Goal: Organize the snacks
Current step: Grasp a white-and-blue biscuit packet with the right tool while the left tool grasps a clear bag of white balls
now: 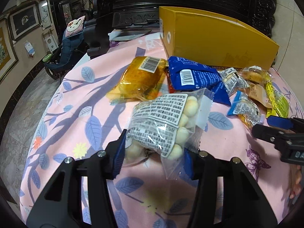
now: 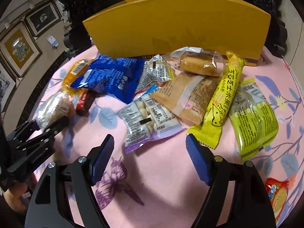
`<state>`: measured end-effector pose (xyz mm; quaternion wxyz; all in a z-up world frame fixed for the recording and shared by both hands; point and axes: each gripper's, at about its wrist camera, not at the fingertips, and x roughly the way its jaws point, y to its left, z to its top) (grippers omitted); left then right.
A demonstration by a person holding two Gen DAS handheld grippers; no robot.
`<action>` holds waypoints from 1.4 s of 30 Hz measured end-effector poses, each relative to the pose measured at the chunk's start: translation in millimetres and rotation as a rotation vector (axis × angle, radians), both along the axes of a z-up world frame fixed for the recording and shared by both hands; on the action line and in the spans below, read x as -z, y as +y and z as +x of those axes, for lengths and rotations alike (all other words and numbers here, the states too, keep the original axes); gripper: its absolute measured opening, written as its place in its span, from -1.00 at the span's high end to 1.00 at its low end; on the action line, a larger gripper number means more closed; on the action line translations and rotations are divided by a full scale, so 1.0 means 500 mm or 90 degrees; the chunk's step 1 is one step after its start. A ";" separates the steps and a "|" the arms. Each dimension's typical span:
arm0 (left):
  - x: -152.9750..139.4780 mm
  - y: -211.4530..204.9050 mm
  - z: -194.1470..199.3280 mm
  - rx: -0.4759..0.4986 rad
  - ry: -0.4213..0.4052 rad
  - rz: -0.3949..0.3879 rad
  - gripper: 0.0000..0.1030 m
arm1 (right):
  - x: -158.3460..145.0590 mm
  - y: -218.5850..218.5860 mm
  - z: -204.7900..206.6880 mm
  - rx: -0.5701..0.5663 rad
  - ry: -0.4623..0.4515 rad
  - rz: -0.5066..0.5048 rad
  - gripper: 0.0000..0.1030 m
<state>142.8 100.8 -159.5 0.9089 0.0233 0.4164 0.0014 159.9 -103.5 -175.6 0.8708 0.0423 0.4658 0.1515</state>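
Nearest my left gripper (image 1: 154,156) is one clear crinkly bag of round pale puffs (image 1: 167,125), pinched between its jaws above the pink leaf-print surface (image 1: 62,125). Behind lie one amber packet (image 1: 140,77), one blue packet (image 1: 193,76) and one stiff yellow box (image 1: 218,41). From the right wrist, my right gripper (image 2: 150,159) stands wide, holding nothing; ahead I count two yellow-green wrappers (image 2: 252,121), one tan pouch (image 2: 190,96) and one wrapped roll (image 2: 199,62).
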 end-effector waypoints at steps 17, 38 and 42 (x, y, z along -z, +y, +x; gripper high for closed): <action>-0.003 0.000 -0.005 0.001 0.003 -0.015 0.00 | 0.010 0.056 0.051 -0.102 -0.058 -0.122 -0.42; -0.009 -0.010 -0.009 0.010 0.006 -0.014 0.03 | -0.022 0.076 0.038 -0.167 -0.099 -0.115 0.17; -0.023 -0.022 -0.017 0.015 -0.002 -0.014 0.06 | -0.044 0.081 0.008 -0.176 -0.120 -0.105 0.17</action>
